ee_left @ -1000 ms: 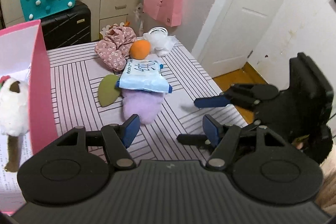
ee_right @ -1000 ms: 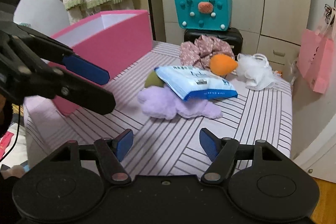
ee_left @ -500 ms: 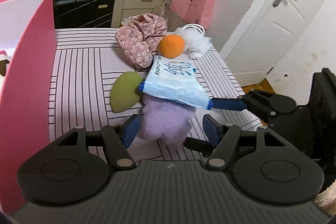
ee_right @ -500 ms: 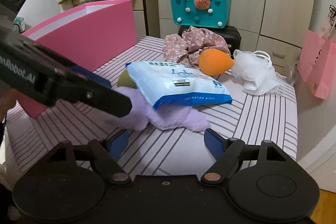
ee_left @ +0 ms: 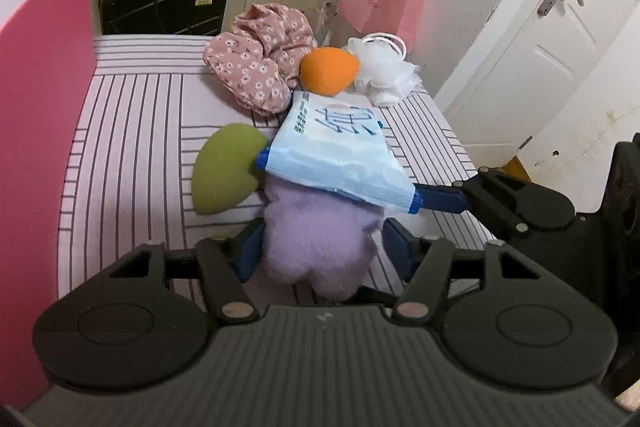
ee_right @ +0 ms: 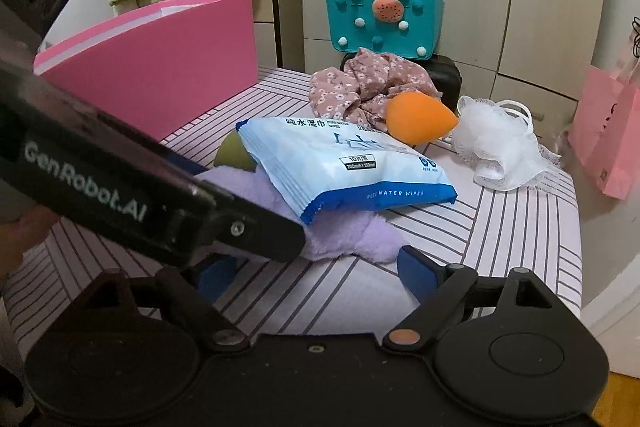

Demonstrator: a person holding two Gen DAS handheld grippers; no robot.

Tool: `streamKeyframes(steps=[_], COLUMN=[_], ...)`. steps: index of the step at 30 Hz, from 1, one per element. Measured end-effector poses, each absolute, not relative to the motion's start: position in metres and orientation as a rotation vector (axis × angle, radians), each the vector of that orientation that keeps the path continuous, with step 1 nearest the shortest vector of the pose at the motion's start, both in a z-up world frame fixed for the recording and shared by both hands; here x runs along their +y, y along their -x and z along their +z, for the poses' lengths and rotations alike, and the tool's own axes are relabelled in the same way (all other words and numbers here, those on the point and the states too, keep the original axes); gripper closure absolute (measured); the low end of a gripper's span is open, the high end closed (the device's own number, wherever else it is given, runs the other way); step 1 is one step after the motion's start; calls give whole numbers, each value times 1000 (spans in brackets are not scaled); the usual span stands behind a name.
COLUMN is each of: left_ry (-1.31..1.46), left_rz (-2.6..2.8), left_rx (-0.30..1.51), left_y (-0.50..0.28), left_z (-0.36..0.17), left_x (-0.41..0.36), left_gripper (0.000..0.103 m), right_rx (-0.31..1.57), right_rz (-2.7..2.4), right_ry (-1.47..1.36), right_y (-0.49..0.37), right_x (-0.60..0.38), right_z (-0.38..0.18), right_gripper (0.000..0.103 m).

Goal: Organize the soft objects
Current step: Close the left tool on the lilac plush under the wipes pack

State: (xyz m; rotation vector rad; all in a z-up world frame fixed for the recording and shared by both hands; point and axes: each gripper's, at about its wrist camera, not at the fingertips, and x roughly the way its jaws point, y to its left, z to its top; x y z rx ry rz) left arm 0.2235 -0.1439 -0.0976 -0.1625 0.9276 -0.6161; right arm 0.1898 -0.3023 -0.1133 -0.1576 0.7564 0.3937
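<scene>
The purple plush (ee_left: 316,239) lies on the striped bench (ee_left: 132,131) between the left hand-held gripper (ee_left: 320,251), whose jaws have just been closing around it. The right hand-held gripper (ee_right: 312,273), just widening, hovers released nearby. The wipes pack (ee_left: 340,155) rests atop the plush; the green sponge (ee_left: 224,167), orange sponge (ee_left: 328,71), floral scrunchie (ee_left: 256,67) and white mesh puff (ee_left: 384,75) remain outside the pink box (ee_left: 40,99), so most sorting seems left.

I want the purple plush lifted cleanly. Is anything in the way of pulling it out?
Yes. The wipes pack lies on top of the purple plush, covering its far half. The left claw already straddles the plush's near end, its jaws just closing. The green sponge touches the plush's left side.
</scene>
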Motion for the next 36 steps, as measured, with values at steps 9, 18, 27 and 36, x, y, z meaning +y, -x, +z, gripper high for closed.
streamKeyframes(steps=[9,18,27,36], left_ry=[176,196,220,186], left_rz=[-652,-703,-731,-743], left_rx=[958,1011,1053,1036], left_y=[-219,-204,-185,-180], left_z=[-100,-99,-96,-84], left_x=[-142,-145,-142,-133], left_gripper=[59,61,64,67], right_rx=[740,748,747,762], right_rz=[398,414,385,354], right_ry=[154,159,144,128], right_y=[-180,-159,-138,-140], right_x=[-296,-285,-283,-292], right_z=[-114,-113,-111,-106], right_gripper=[12,12,12,10])
